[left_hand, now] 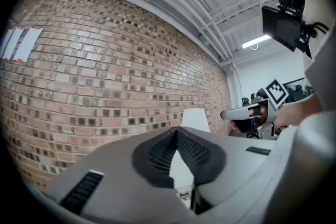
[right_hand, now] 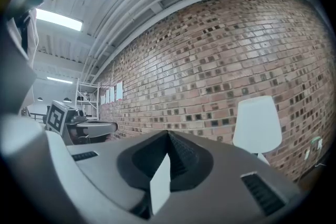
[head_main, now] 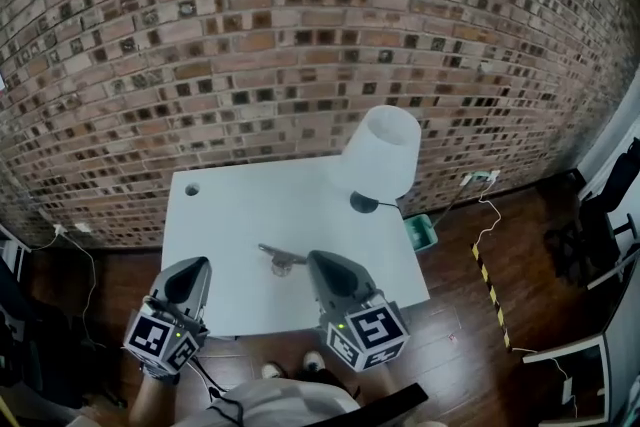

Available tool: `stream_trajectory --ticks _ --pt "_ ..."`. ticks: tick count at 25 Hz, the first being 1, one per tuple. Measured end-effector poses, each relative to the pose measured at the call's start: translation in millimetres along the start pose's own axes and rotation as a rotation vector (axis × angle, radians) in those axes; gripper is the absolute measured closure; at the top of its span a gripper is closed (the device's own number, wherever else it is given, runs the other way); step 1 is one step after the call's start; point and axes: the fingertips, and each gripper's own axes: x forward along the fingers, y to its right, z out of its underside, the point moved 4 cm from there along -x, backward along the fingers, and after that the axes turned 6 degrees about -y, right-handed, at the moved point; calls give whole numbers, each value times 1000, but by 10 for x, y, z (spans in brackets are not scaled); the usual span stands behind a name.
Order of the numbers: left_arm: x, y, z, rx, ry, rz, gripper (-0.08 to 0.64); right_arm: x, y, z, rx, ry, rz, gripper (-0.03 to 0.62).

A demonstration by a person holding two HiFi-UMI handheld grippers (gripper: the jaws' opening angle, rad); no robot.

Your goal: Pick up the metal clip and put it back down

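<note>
Right gripper (right_hand: 168, 134) first: its jaws are pressed together, with nothing between them. It hovers over the near edge of the white table (head_main: 230, 215), right of centre, nose pointing toward the far edge. Same story with the left gripper (left_hand: 176, 131). Its tips meet at the front, it carries nothing, and it hangs at the near left corner, barely over the tabletop.

And there is the metal clip (head_main: 282, 258), lying flat on the table close to the near edge, about midway along it. It sits between the two grippers, just beside the right one's nose on its left side, and well apart from the left one. Nobody is touching it.

So the pick-up has not begun, and the right gripper looks the obvious candidate. To do this well, the person should spread those jaws first, since closed tips would only shove the clip along the smooth top. Then bring them down so they straddle the clip across its narrow body, and close squarely before lifting. The clip is thin, low and probably slippery, so a shallow or skewed bite could flick it off the near edge.

Further out, a white table lamp (head_main: 385, 151) stands at the far right corner, a small round hole (head_main: 191, 188) marks the far left corner, and a brick wall (head_main: 300, 15) rises behind.
</note>
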Motion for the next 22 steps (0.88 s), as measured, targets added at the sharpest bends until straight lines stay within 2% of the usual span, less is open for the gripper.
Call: stream_trajectory --ticks 5,9,17,22 --pt "-205 149 285 -27 -46 56 555 -239 -260 164 12 -32 46 612" --pt "-434 358 447 -75 -59 54 555 -558 -468 329 16 -60 57 612" --pt "-959 1051 331 18 -38 24 555 -1278 -888 470 37 -37 -21 612" --pt "-1463 1836 404 58 -41 -17 555 -2073 -1052 735 -6 -91 -31 612"
